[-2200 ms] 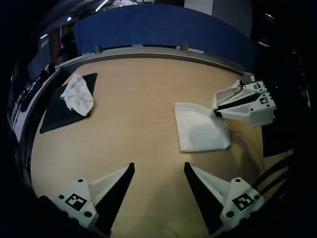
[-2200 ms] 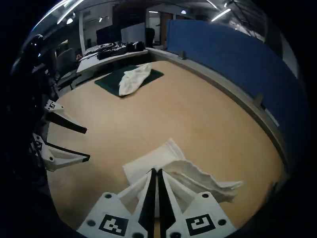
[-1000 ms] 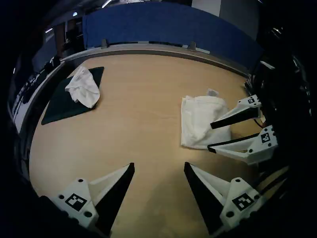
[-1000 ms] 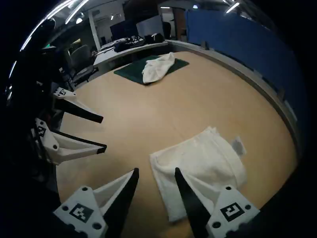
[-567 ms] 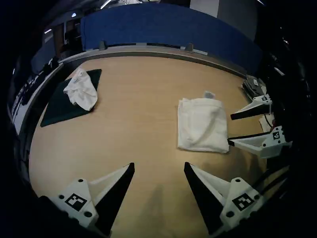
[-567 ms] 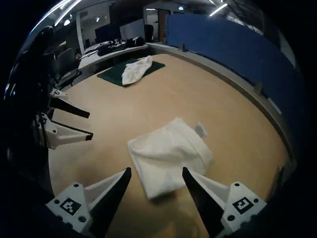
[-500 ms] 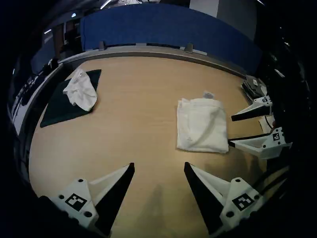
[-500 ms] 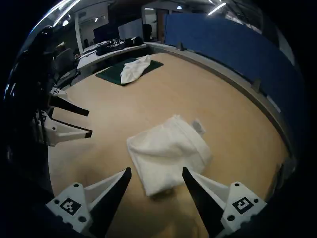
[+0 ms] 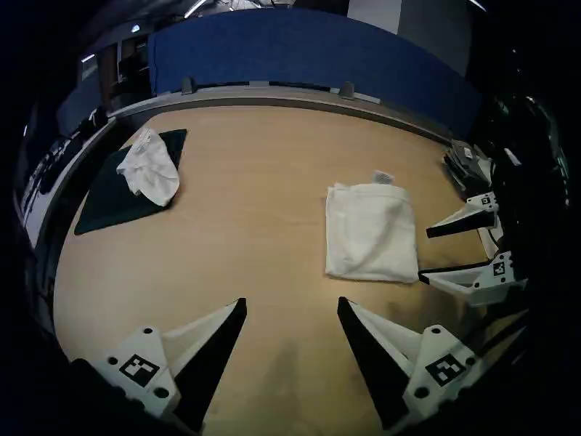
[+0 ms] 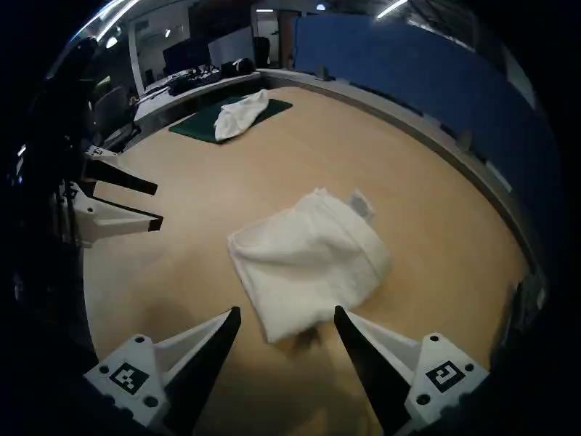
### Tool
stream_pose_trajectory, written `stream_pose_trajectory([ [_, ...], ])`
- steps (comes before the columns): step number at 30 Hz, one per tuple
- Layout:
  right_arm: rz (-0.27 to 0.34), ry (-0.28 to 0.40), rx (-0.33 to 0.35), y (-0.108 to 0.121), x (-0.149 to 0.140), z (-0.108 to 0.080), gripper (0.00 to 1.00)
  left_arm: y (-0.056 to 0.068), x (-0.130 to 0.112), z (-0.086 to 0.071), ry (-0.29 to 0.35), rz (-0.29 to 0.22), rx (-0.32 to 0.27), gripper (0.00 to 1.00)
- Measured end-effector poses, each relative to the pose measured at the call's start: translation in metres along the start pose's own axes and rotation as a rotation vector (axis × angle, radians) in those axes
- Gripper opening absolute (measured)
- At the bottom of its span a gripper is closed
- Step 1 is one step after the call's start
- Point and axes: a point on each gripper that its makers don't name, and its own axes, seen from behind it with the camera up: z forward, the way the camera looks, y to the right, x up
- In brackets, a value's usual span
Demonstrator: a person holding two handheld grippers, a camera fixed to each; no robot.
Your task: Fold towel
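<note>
A white towel lies folded into a rough rectangle on the wooden table, its small label at the far edge; in the right gripper view the towel sits just ahead of the fingers. My left gripper is open above bare wood, short of the towel. My right gripper is open too, its tips at the towel's near edge with nothing between them. In the left gripper view the right gripper stands at the towel's right side. The left gripper shows at the left in the right gripper view.
A second, crumpled white cloth rests on a dark green mat at the table's far left, also seen as cloth on mat. A blue partition lines the table's far edge. Dark objects lie at the right rim.
My right gripper let go of the towel, opened and drew back from it. The towel now lies flat and folded. My left gripper has stayed open and nearly still.
</note>
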Motion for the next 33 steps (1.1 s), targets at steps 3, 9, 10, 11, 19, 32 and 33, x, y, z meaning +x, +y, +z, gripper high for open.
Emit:
stream_pose_trajectory([
  [3, 0.01, -0.012, -0.006, 0.0, -0.007, 0.002, 1.0, -0.002, 0.0, -0.001, 0.002, -0.006, 0.003, 0.93],
  [9, 0.038, -0.037, -0.01, -0.003, -0.018, 0.007, 0.92, -0.009, -0.001, -0.002, 0.004, -0.015, 0.016, 0.93],
  [10, 0.044, -0.039, -0.007, -0.004, -0.019, 0.008, 0.88, -0.009, -0.001, -0.002, 0.004, -0.017, 0.016, 0.93],
  [11, 0.05, -0.042, -0.004, -0.006, -0.02, 0.009, 0.83, -0.01, -0.001, -0.002, 0.004, -0.019, 0.017, 0.93],
  [19, 0.112, -0.062, 0.005, -0.012, -0.029, 0.019, 0.51, -0.017, -0.002, -0.003, 0.006, -0.032, 0.028, 0.93],
  [32, 0.163, -0.068, -0.005, -0.02, -0.035, 0.024, 0.41, -0.027, -0.002, -0.004, 0.008, -0.042, 0.038, 0.93],
  [33, 0.165, -0.07, -0.008, -0.021, -0.036, 0.024, 0.34, -0.027, -0.002, -0.004, 0.008, -0.041, 0.038, 0.93],
])
